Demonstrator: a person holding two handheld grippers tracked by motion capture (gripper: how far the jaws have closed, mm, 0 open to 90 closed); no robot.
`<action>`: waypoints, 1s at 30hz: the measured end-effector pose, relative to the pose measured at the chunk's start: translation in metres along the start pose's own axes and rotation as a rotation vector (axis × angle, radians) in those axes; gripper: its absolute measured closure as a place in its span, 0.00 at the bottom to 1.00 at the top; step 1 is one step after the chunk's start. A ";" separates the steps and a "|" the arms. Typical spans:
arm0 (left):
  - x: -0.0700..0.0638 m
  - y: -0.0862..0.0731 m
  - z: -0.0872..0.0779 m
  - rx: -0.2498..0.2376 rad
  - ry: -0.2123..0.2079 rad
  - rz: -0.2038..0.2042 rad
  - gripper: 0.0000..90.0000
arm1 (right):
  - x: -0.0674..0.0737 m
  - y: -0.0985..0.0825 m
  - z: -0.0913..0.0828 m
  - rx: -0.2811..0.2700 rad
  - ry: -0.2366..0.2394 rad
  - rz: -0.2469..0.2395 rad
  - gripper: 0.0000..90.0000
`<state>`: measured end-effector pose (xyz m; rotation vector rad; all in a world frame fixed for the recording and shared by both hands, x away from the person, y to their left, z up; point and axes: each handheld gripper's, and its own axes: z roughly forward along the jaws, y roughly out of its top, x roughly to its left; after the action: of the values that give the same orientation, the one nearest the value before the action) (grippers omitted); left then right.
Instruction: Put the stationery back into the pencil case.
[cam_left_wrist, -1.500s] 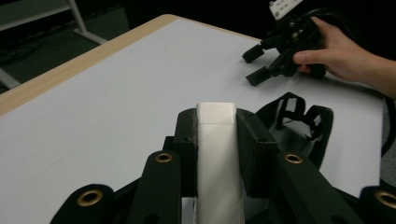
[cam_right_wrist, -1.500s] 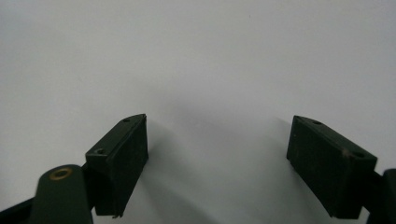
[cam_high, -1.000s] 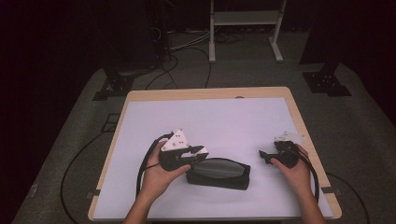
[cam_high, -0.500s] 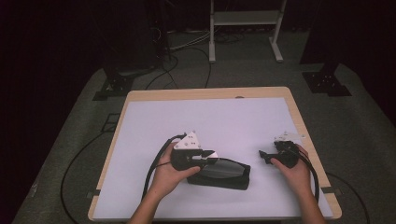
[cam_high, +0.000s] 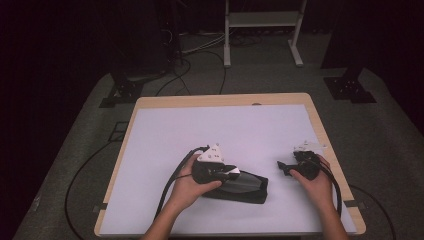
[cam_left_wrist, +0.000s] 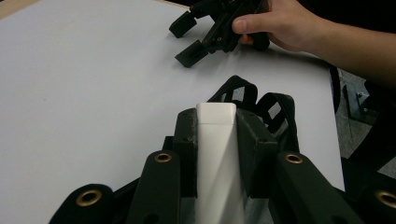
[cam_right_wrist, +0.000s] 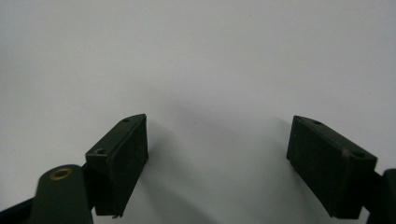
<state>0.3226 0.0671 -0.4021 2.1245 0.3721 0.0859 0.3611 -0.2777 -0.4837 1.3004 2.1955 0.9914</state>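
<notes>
Left tongs (cam_left_wrist: 215, 140), angled down over black bag (cam_high: 247, 187), clamp white block (cam_left_wrist: 217, 154); right tongs (cam_right_wrist: 217, 163) rest apart on table (cam_high: 150, 150)

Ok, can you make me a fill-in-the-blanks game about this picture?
1. The left hand-held gripper is shut on a ____ bar.
2. The right hand-held gripper has its jaws ____.
3. The bag under the left one is ____ in colour.
4. The table has a ____ top.

Missing words: white; open; black; white

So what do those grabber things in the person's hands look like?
Both are black. The left gripper has a grey three-cornered plate on top and brass-coloured rivets. The right gripper has flat, blocky black pads. A black cable trails from each. No sleeves show.
</notes>
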 end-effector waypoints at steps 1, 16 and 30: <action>0.000 0.000 0.000 -0.006 -0.006 -0.006 0.79 | 0.000 0.000 0.000 0.000 0.000 0.000 0.21; 0.003 -0.001 -0.011 -0.027 0.014 -0.022 0.76 | 0.000 0.000 0.000 0.000 0.000 0.000 0.21; 0.016 -0.008 -0.036 -0.035 0.114 -0.062 0.54 | 0.000 0.000 0.000 0.000 0.001 0.000 0.21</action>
<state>0.3285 0.1051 -0.3906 2.0767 0.5003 0.1767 0.3612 -0.2777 -0.4837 1.3006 2.1959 0.9920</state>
